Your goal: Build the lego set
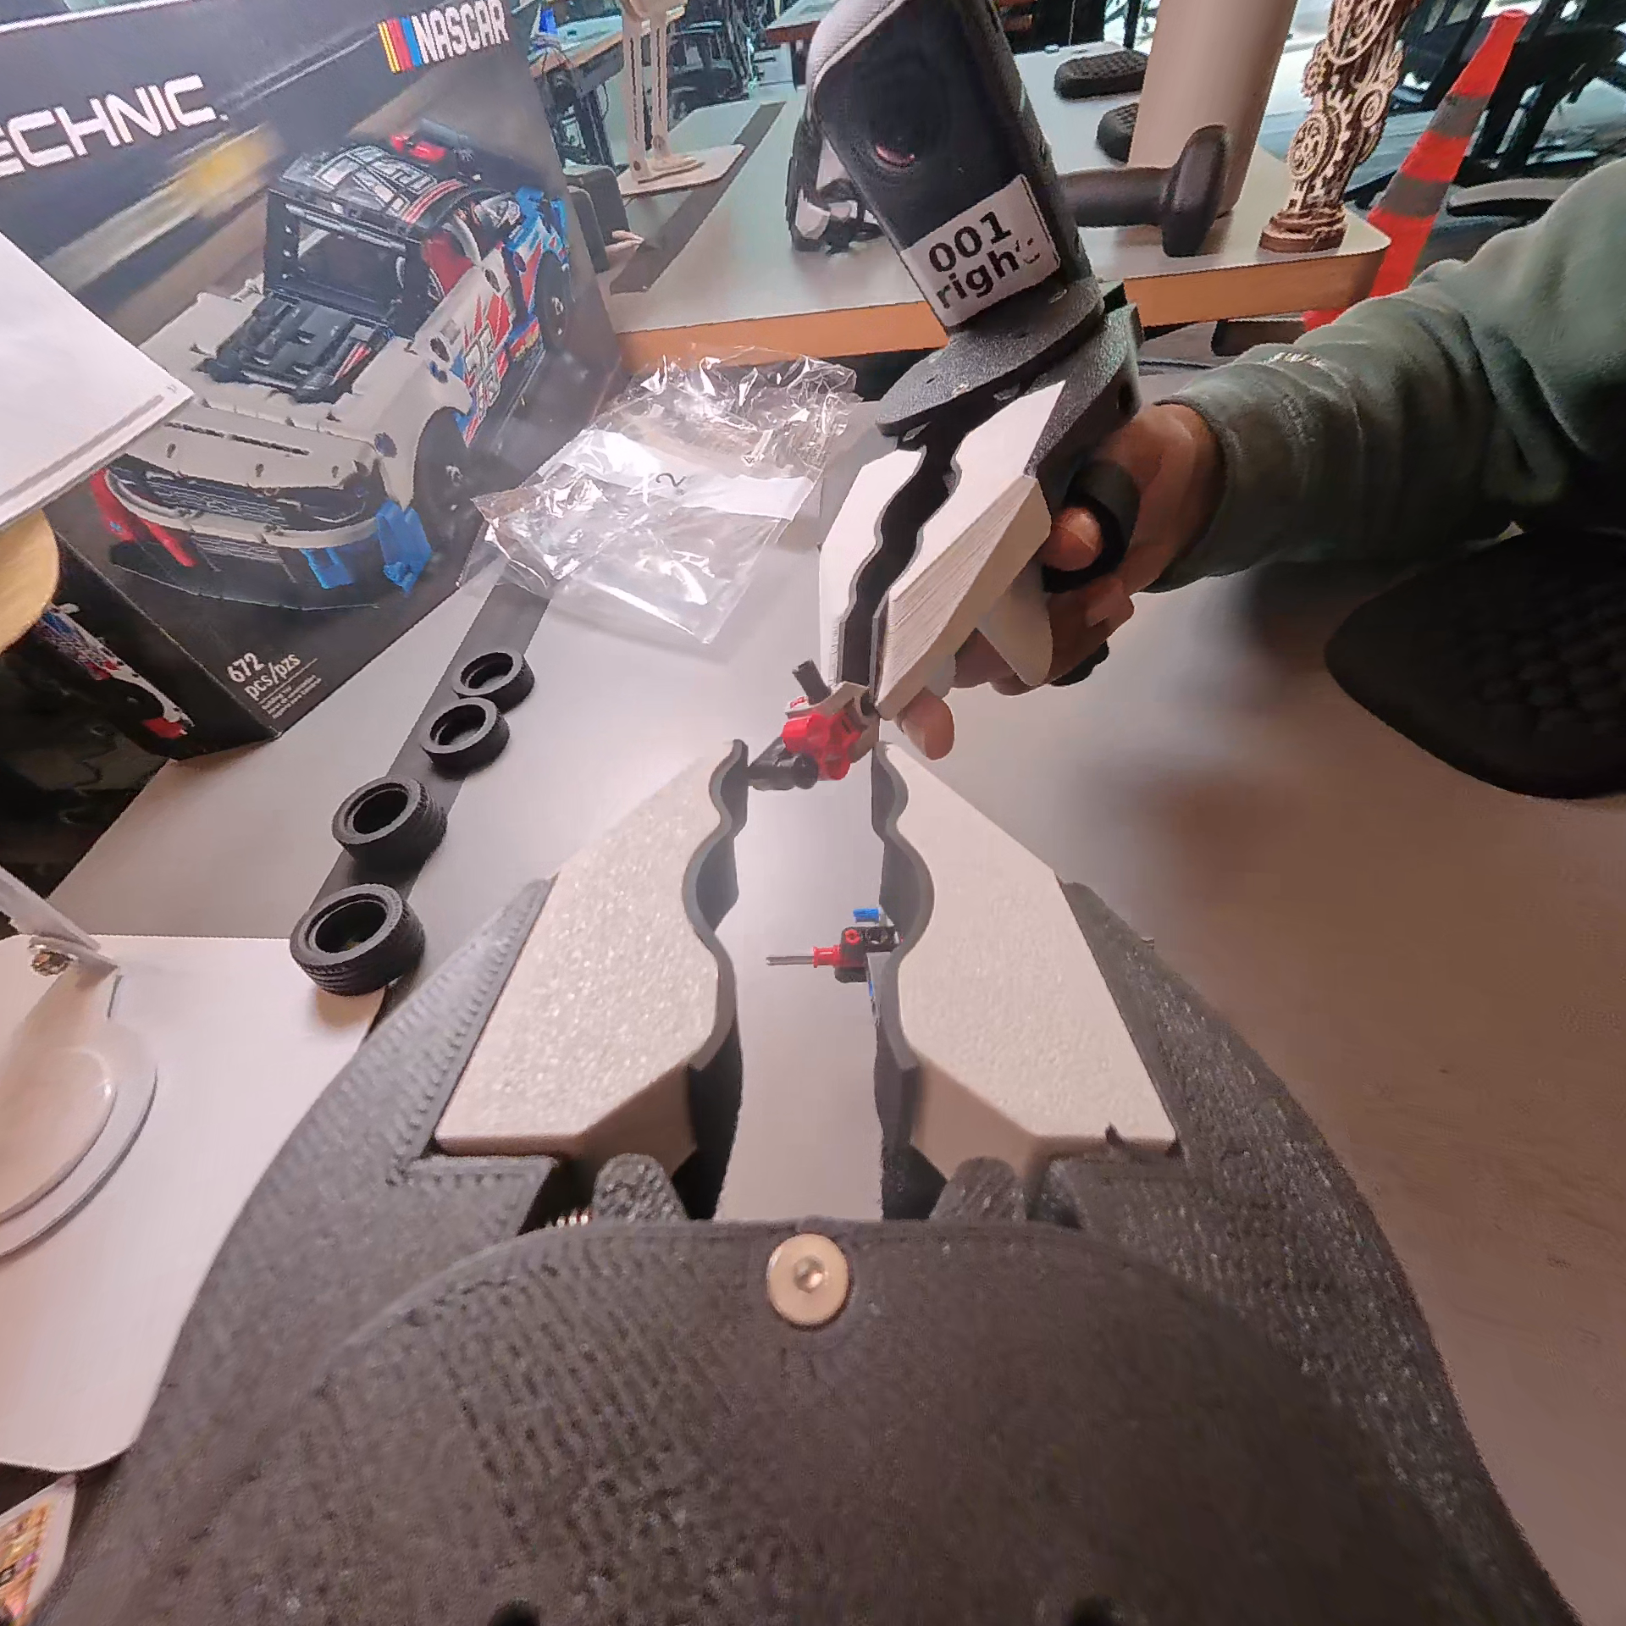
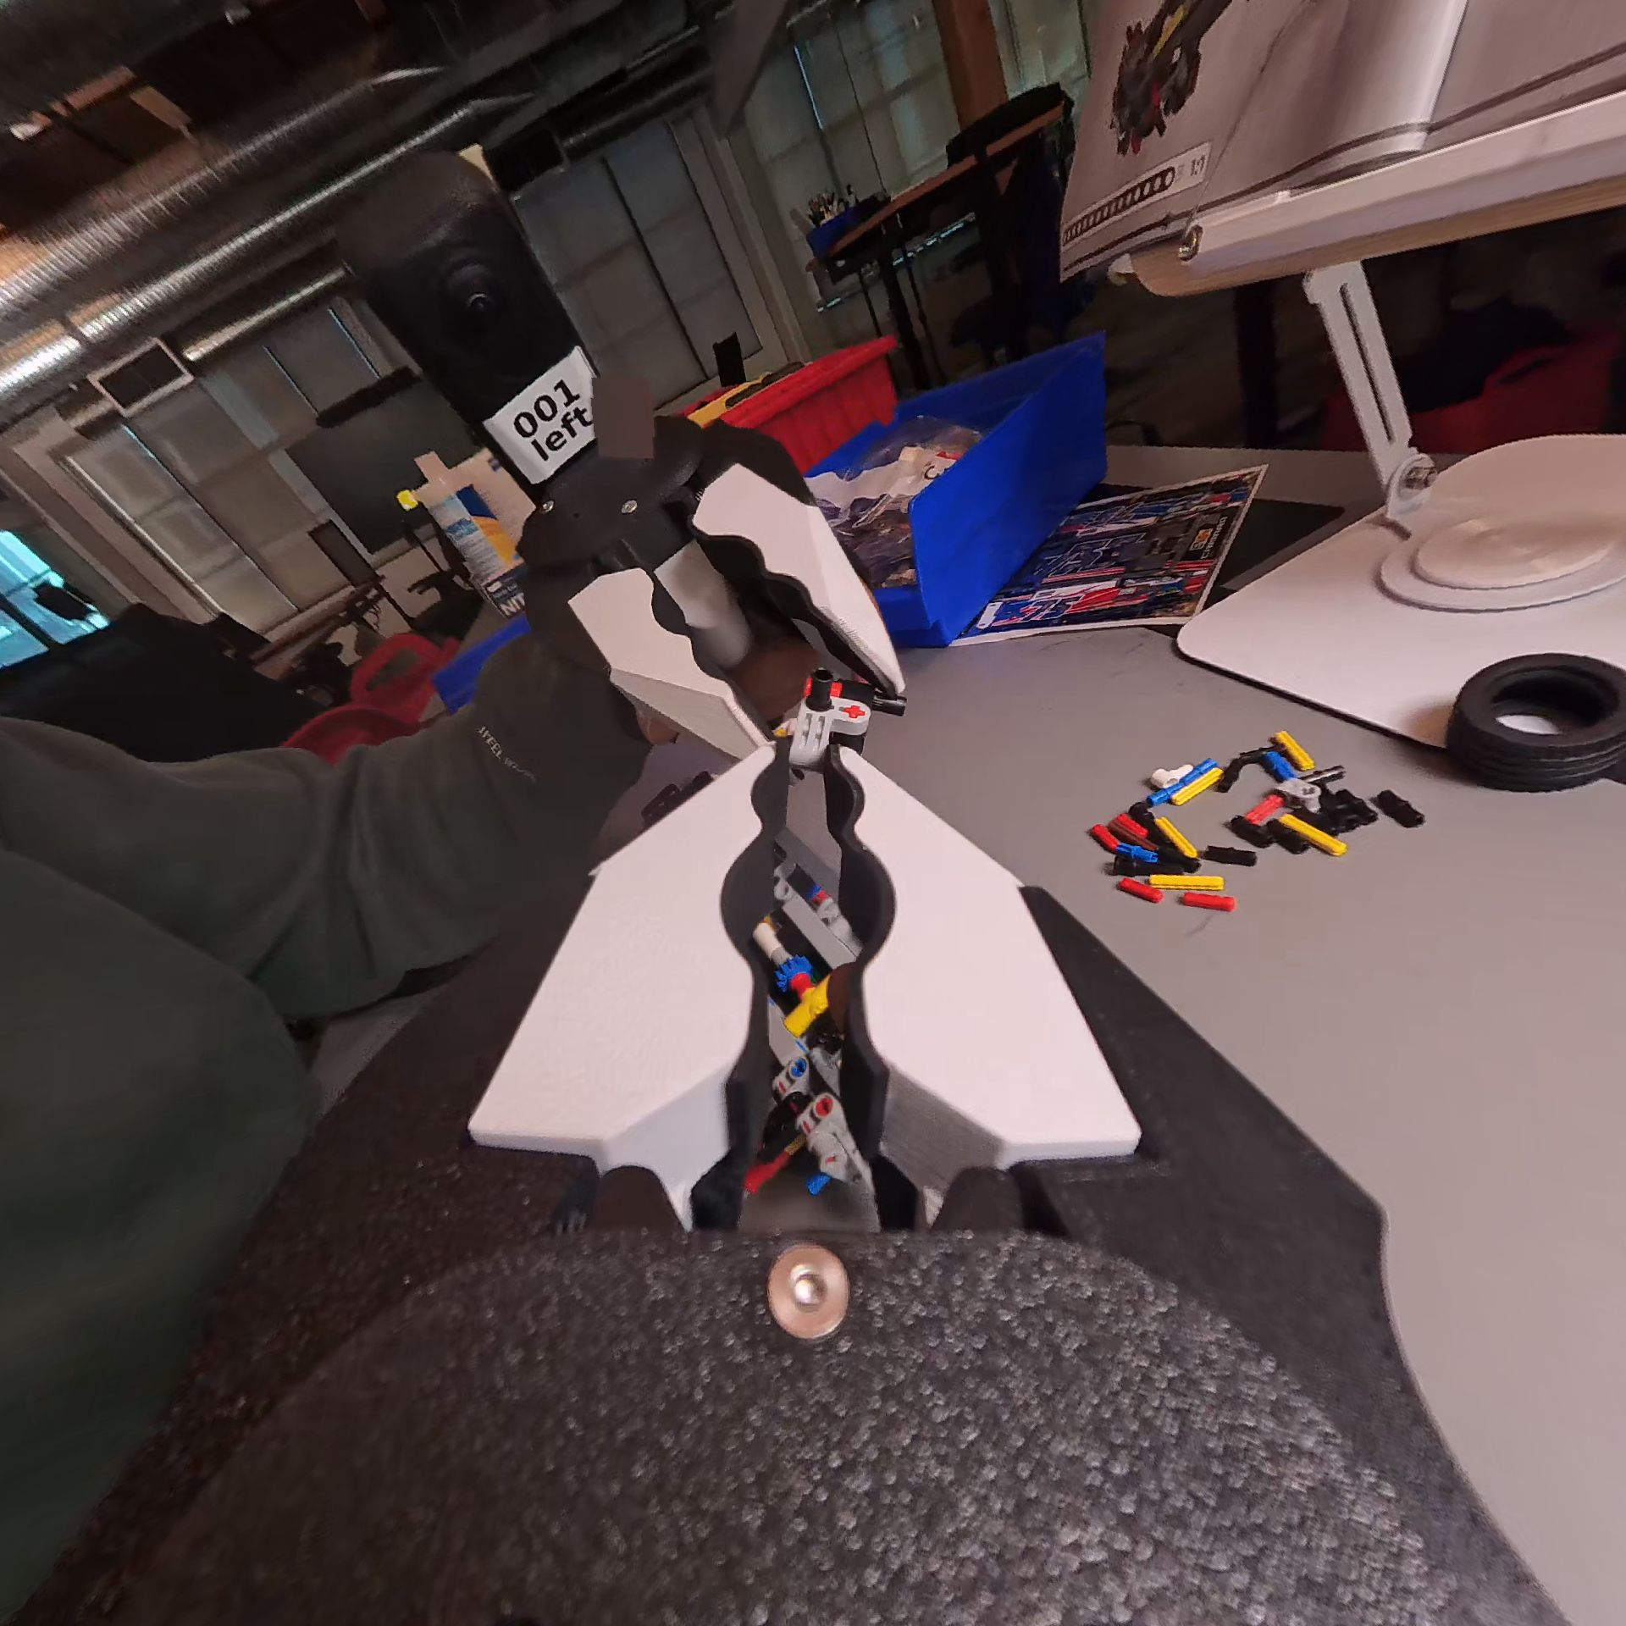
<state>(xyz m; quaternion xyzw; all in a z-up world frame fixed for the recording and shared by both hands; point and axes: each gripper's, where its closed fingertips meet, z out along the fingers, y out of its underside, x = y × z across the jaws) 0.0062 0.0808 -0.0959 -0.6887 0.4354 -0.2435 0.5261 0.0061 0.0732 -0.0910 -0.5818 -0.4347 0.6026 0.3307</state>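
While gripped over a grey table (image 1: 616,704) in a cluttered workshop: small grey-and-red assembly (image 1: 818,730) pinched in right gripper (image 1: 867,704); left gripper (image 1: 805,765) spread, tips beside it. Four tyres (image 1: 356,937) in a row (box (image 1: 290,352) behind), loose pins (image 2: 1232,827) scattered.

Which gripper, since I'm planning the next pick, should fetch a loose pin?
Left, probably. The left gripper is open and empty; the right gripper is shut on the small grey-and-red assembly. Loose pins await.
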